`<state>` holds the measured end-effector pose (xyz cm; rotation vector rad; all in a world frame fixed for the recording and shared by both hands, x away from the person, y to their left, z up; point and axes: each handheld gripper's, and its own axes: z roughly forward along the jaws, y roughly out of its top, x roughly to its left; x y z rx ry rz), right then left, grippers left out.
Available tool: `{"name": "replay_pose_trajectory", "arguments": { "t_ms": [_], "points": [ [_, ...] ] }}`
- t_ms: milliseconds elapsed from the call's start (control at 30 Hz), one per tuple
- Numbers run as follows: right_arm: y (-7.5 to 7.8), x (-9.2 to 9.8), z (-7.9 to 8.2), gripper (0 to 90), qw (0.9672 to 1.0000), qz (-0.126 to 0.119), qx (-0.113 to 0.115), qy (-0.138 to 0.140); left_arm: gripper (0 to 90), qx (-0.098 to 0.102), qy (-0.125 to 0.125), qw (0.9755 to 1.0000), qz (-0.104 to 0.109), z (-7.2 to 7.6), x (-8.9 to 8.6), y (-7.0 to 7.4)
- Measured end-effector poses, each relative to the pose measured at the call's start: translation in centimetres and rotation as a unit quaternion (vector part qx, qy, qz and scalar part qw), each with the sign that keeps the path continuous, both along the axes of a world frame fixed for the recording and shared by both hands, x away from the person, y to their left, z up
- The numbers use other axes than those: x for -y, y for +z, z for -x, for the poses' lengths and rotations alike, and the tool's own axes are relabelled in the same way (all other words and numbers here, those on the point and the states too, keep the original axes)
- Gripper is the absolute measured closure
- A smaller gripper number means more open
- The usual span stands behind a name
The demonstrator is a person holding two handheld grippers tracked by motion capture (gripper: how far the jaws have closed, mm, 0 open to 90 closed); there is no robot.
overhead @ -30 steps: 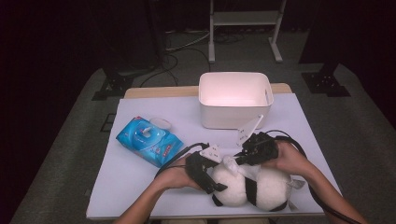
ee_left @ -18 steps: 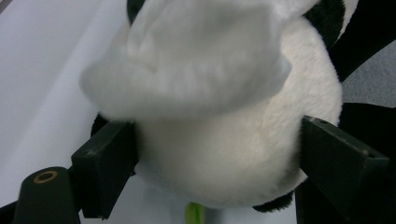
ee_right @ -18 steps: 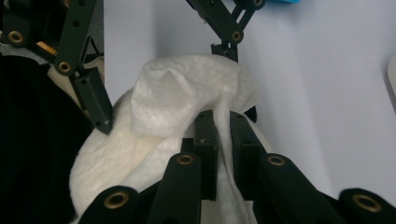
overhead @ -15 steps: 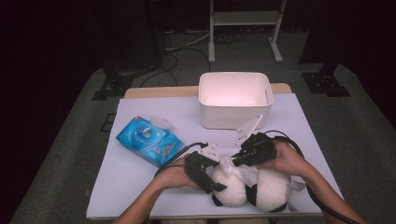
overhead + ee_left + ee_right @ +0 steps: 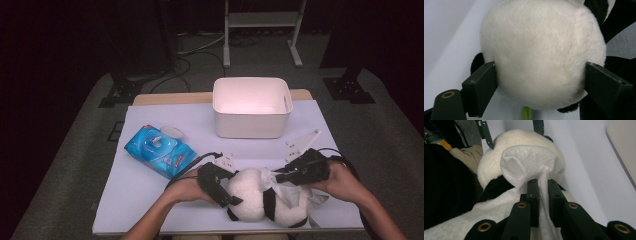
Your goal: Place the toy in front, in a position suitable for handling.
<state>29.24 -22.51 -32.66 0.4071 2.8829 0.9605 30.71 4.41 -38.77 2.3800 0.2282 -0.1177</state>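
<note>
Near the desk's front edge, the left tool [image 5: 218,184] clamps the plush panda [image 5: 265,202] while the right tool [image 5: 283,176] pinches a wipe [image 5: 531,162], which could tear or slip free if tugged hard.

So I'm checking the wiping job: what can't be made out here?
- Panda toy face: high view, turned away under the wipe.
- Wipes pack label: high view, too small.
- Bin floor: high view, washed out by glare.
- Toy's body: left gripper view, cut off by the edges.
</note>
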Motion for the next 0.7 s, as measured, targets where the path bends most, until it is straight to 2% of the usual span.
{"name": "replay_pose_trajectory", "arguments": {
  "t_ms": [233, 333, 467, 567, 700],
  "points": [
    [-0.6, 2.1, 0.7, 81.8, 0.9995, -0.023, 0.003, -0.022, 10.3, -0.008, 0.0, 1.0, 0.003, -0.4, 0.6, 0.5],
    [-1.1, 2.2, 0.6, 82.4, 0.9993, -0.028, 0.005, -0.024, 7.4, -0.016, 0.005, 0.9998, 0.011, -0.6, 1.1, 0.7],
    [-1.3, 2.0, 0.6, 82.5, 0.9992, -0.034, 0.003, -0.019, 2.5, -0.021, 0.007, 0.9997, 0.006, -1.0, 1.5, 0.4],
    [-1.5, 1.9, 0.5, 82.8, 0.9993, -0.035, 0.003, -0.014, 0.5, -0.042, 0.005, 0.999, 0.012, -1.7, 2.0, 0.0],
    [-1.6, 1.8, 0.4, 82.9, 0.9993, -0.036, 0.001, -0.009, 0.0, -0.052, 0.0, 0.9986, 0.01, -2.0, 2.4, -0.3]
  ]
}}
